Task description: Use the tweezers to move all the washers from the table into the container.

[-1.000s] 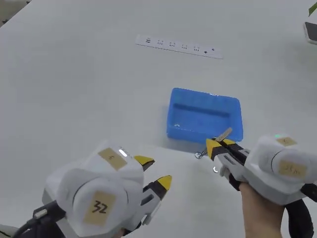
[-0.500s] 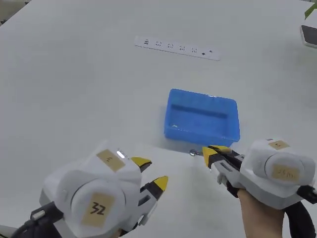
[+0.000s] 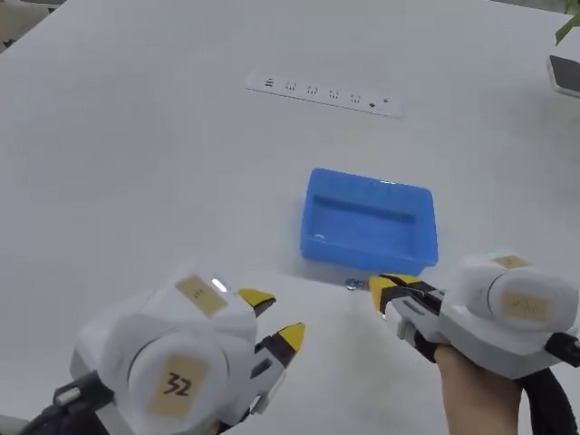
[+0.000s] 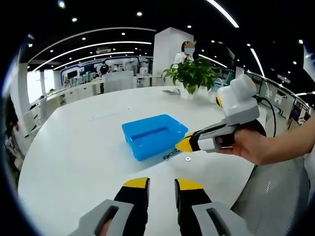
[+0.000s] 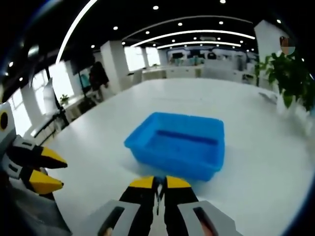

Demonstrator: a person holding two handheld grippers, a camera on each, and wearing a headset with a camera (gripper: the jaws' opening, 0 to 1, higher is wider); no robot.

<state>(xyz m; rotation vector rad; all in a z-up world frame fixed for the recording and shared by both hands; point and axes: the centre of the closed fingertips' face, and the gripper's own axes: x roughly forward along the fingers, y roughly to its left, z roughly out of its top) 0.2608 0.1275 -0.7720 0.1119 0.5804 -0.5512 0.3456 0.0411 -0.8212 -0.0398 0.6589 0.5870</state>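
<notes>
The blue container [image 3: 370,222] stands on the white table [image 3: 136,181] just beyond both grippers. My right gripper [image 3: 388,288] sits at its near wall, shut on the thin metal tweezers [image 5: 158,194], whose tip points down to the left at a small washer [image 3: 352,285] on the table. In the left gripper view the right gripper [image 4: 189,143] hovers over the tweezer tip, with another loose washer [image 4: 188,159] under it beside the container [image 4: 153,133]. My left gripper [image 3: 274,317] hangs at lower left, open and holding nothing, its yellow jaws [image 4: 161,189] a little apart. It appears as the left gripper [image 5: 42,169] in the right gripper view, left of the container [image 5: 179,140].
A white power strip [image 3: 324,94] lies on the far side of the table. A dark phone [image 3: 566,72] sits at the right edge. A potted plant [image 4: 192,73] stands behind the container, and a person is in the background.
The right gripper with the tweezers has drifted slightly left and lower along the container's near wall. The left gripper has stayed put and open.
</notes>
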